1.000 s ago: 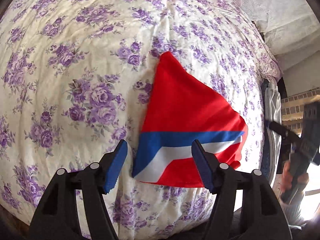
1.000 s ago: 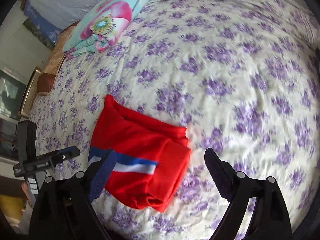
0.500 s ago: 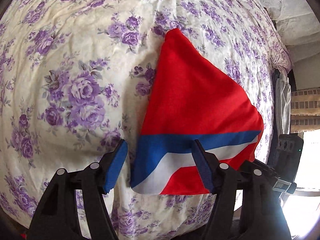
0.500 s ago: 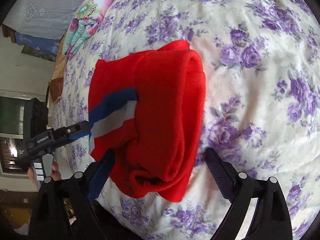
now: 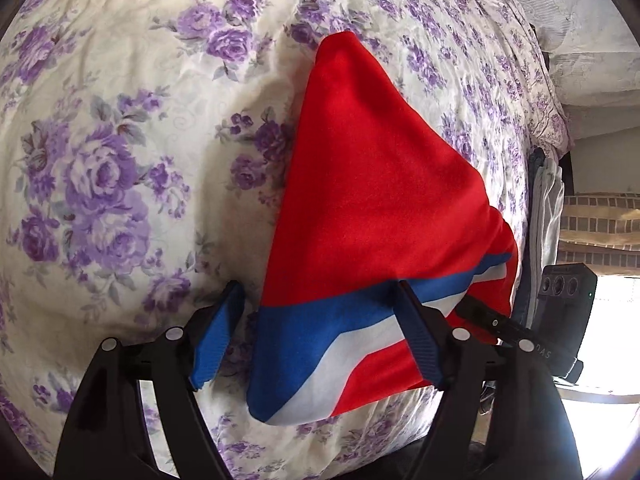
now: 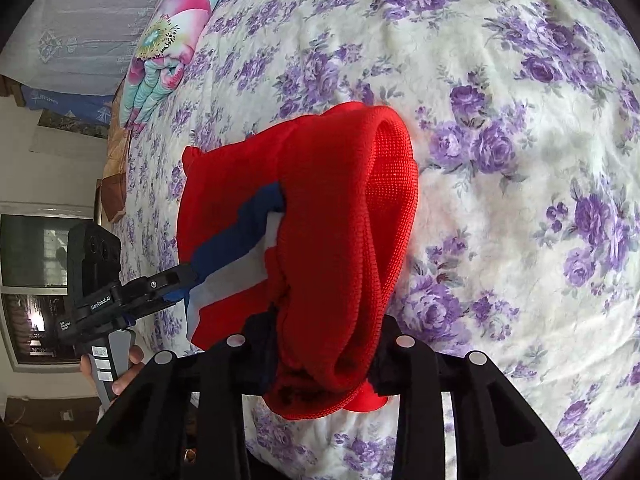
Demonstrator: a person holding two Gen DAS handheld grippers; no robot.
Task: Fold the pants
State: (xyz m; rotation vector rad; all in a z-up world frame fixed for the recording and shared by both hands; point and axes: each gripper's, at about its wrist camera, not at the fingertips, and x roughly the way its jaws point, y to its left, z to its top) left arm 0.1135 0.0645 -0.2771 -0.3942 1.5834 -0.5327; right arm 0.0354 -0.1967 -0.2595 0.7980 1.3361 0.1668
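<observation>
1. The red pants [image 5: 372,184] lie on a bed sheet [image 5: 120,120] with purple flowers. They are already folded small, with a blue and white stripe [image 5: 320,332] near the edge closest to the person.
2. The right gripper [image 6: 320,364] is squeezed shut on the thick, bunched end of the red pants [image 6: 340,240]. The cloth fills the gap between its two fingers.
3. The left gripper [image 5: 316,336] is wide open. Its two blue pads sit on either side of the striped corner of the pants. The left pad [image 5: 216,340] is on the sheet just beside the pants, and the other pad is over the stripe. It does not hold anything yet.
4. In the right view, the left gripper [image 6: 176,280] reaches in at the stripe side of the pants, and a hand [image 6: 120,364] holds its handle.
5. A pillow [image 6: 168,40] with a big pink flower lies far past the pants, at the far end of the bed.
6. My guess is that this is the grab step, just before one more fold or a move of the pants.
7. Next, the left gripper likely needs to close on the striped corner. Then both grippers can lift together and lay that edge over the rest of the pants.
8. The pants are soft and thick, so layers may slip if only the top one gets pinched.
</observation>
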